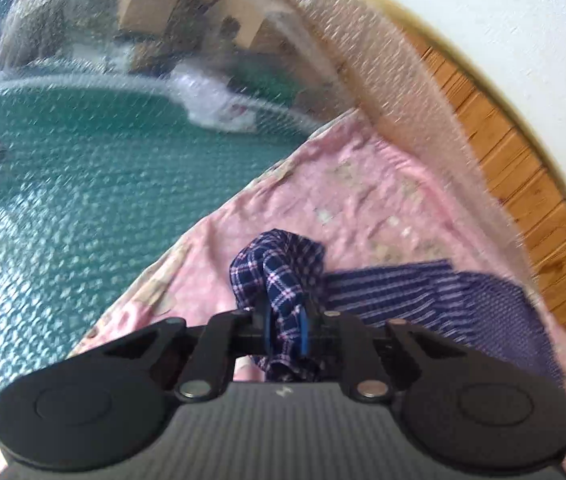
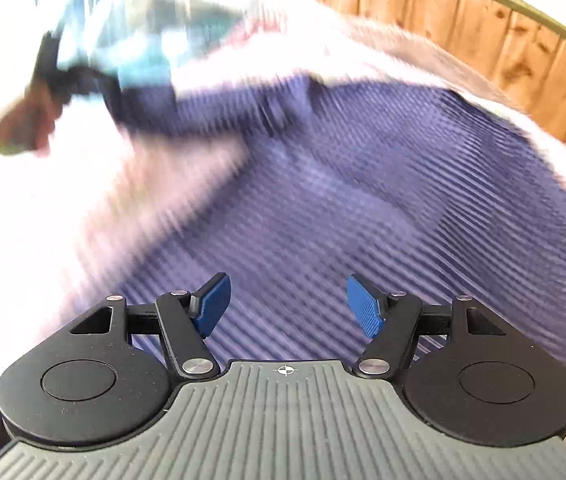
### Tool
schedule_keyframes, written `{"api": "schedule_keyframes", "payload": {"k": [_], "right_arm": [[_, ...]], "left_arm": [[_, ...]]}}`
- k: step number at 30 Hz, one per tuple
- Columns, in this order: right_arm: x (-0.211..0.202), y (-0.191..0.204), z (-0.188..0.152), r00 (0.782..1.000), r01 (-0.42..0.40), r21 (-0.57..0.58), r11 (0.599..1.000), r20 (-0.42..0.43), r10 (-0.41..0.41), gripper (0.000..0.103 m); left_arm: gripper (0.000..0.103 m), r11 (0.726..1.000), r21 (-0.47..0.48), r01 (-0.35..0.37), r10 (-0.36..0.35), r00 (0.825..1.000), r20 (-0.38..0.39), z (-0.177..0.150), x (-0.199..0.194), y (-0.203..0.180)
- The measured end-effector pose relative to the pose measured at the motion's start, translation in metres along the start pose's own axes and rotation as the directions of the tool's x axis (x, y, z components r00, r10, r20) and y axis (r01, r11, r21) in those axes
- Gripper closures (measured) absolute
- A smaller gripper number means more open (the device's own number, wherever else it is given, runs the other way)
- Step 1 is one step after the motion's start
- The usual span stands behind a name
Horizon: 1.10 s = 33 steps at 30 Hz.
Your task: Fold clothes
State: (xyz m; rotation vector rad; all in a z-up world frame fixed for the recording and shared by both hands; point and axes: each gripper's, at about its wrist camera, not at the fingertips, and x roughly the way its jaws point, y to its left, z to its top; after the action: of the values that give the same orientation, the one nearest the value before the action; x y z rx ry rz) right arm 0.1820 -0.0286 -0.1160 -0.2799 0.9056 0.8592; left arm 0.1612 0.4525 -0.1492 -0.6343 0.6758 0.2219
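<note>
No words, brand names or numbers can be read in either view. The only signs are small white marks moulded on each gripper body: a faint, blurred mark (image 1: 281, 392) at lower centre of the left wrist view, and a crosshair symbol (image 2: 285, 370) at lower centre of the right wrist view.

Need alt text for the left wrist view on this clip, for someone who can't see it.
The left tongs are shut on a bunched fold of a navy checked garment, the rest of which trails to the right across a pink sheet. Left of the sheet lies a teal mat; wooden panelling curves along the right.
</note>
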Motion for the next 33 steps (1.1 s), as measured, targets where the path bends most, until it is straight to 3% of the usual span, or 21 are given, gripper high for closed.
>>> {"api": "schedule_keyframes", "payload": {"k": [2, 4, 9, 13, 17, 18, 19, 21, 22, 23, 26, 28, 30, 32, 33], "right_arm": [[0.013, 0.003, 0.031, 0.992, -0.112, 0.125, 0.986, 0.071, 0.104, 0.033], [0.028, 0.002, 0.061, 0.970, -0.225, 0.224, 0.948, 0.146, 0.196, 0.029], [0.073, 0.013, 0.123, 0.877, -0.476, 0.357, 0.804, 0.268, 0.400, 0.020], [0.120, 0.030, 0.148, 0.846, -0.533, 0.441, 0.722, 0.293, 0.446, 0.015], [0.175, 0.035, 0.157, 0.862, -0.507, 0.522, 0.686, 0.296, 0.411, 0.014], [0.185, 0.035, 0.157, 0.859, -0.511, 0.545, 0.665, 0.304, 0.411, 0.014], [0.195, 0.036, 0.158, 0.841, -0.540, 0.560, 0.629, 0.315, 0.441, 0.015], [0.205, 0.039, 0.159, 0.790, -0.608, 0.547, 0.575, 0.341, 0.510, 0.040], [0.201, 0.039, 0.160, 0.784, -0.617, 0.539, 0.574, 0.354, 0.510, 0.070], [0.197, 0.038, 0.161, 0.780, -0.623, 0.530, 0.575, 0.367, 0.507, 0.087], [0.170, 0.031, 0.162, 0.808, -0.590, 0.518, 0.620, 0.391, 0.442, 0.091], [0.140, 0.015, 0.155, 0.823, -0.562, 0.525, 0.639, 0.434, 0.367, 0.091], [0.095, -0.012, 0.139, 0.838, -0.509, 0.544, 0.667, 0.488, 0.242, 0.091], [0.045, -0.049, 0.106, 0.843, -0.428, 0.589, 0.685, 0.534, 0.067, 0.091], [0.022, -0.068, 0.084, 0.855, -0.351, 0.634, 0.689, 0.517, -0.041, 0.091]], "left_arm": [[0.091, 0.992, 0.030, 0.125, -0.127, 0.991, 0.050, 0.007, -0.019, -0.014], [0.091, 0.968, 0.056, 0.243, -0.247, 0.967, 0.066, 0.011, -0.034, -0.025], [0.091, 0.914, 0.049, 0.402, -0.404, 0.914, 0.039, 0.012, -0.039, -0.033], [0.091, 0.882, 0.027, 0.470, -0.470, 0.882, 0.027, 0.012, -0.034, -0.032], [0.091, 0.854, 0.031, 0.520, -0.520, 0.854, 0.001, 0.013, -0.027, -0.032], [0.091, 0.847, 0.035, 0.531, -0.531, 0.847, -0.009, 0.013, -0.025, -0.032], [0.091, 0.842, 0.042, 0.539, -0.538, 0.843, -0.023, 0.013, -0.023, -0.033], [0.089, 0.838, 0.043, 0.544, -0.543, 0.839, -0.034, 0.013, -0.022, -0.033], [0.086, 0.839, 0.040, 0.543, -0.542, 0.839, -0.034, 0.014, -0.021, -0.032], [0.078, 0.838, 0.032, 0.545, -0.545, 0.838, -0.030, 0.014, -0.021, -0.031], [0.053, 0.826, -0.003, 0.563, -0.563, 0.826, -0.010, 0.008, -0.028, -0.026], [0.052, 0.823, -0.005, 0.567, -0.567, 0.823, -0.023, 0.000, -0.032, -0.028], [0.049, 0.827, 0.011, 0.561, -0.559, 0.826, -0.069, -0.015, -0.036, -0.033], [0.044, 0.834, 0.035, 0.550, -0.542, 0.830, -0.135, -0.036, -0.037, -0.040], [0.044, 0.837, 0.035, 0.546, -0.532, 0.828, -0.177, -0.051, -0.035, -0.043]]}}
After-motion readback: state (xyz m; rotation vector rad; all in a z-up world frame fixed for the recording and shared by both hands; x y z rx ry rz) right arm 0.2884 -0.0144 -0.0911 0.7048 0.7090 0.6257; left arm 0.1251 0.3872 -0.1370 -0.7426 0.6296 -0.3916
